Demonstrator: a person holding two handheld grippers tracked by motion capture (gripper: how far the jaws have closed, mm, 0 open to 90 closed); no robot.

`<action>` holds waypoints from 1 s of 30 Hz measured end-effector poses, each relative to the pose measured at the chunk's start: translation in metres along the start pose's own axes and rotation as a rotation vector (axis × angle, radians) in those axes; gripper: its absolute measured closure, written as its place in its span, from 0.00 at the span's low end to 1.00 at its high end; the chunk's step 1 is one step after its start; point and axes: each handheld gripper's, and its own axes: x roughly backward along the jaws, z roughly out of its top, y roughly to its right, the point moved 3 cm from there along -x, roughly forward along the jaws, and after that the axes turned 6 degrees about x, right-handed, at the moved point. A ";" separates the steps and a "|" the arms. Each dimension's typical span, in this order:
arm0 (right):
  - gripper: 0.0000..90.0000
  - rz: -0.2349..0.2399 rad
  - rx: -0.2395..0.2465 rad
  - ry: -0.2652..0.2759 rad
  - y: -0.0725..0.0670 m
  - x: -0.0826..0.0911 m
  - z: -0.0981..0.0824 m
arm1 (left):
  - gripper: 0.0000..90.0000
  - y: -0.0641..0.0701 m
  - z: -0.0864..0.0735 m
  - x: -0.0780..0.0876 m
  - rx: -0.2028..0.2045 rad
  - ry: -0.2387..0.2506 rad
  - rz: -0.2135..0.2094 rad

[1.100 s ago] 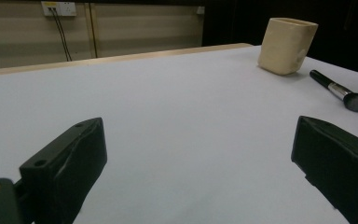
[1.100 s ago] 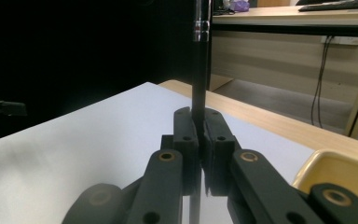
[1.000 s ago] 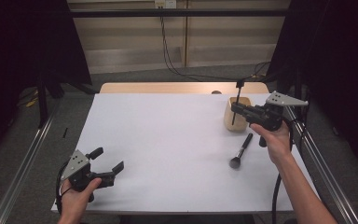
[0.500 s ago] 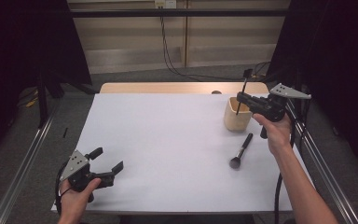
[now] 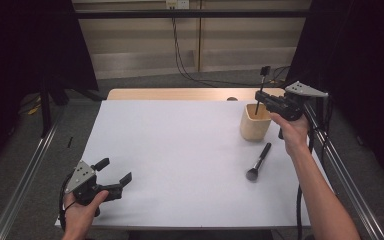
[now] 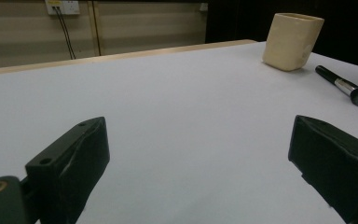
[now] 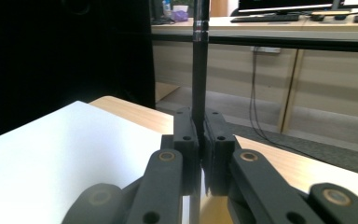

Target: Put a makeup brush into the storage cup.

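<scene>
I am holding a thin, stiff, light brush (image 5: 261, 90) upright over the wooden cup (image 5: 254, 122) at the desk's (image 5: 180, 150) far right, my right tongs (image 5: 258, 96) clamped mid-handle where it balances best, while my left tongs (image 5: 114, 172) are resting apart.

A test room set up for filming hand work

Black curtains (image 5: 25, 45) hang on the left and right. Metal rails (image 5: 20, 185) run along the floor beside the worktop (image 5: 180, 150), which has a plain white cover. Cables (image 5: 180, 55) drop from a wall socket (image 5: 176, 4) on the far wall. Far behind, a long desk (image 7: 279, 23) holds a screen (image 7: 284, 4) and keyboards (image 7: 256, 18), like an office.
</scene>
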 end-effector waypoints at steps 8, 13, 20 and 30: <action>0.95 -0.024 0.007 -0.027 0.005 -0.009 -0.006 | 0.06 0.001 -0.001 0.000 -0.001 -0.004 -0.005; 0.95 -0.018 0.003 -0.042 0.007 -0.011 -0.011 | 0.06 0.002 0.000 -0.001 -0.009 -0.010 -0.010; 0.95 -0.017 -0.003 -0.053 0.009 -0.012 -0.020 | 0.06 0.002 -0.001 -0.001 -0.004 -0.009 -0.009; 0.95 -0.028 -0.031 -0.069 0.013 -0.013 -0.036 | 0.06 0.002 -0.001 -0.001 -0.011 -0.013 -0.009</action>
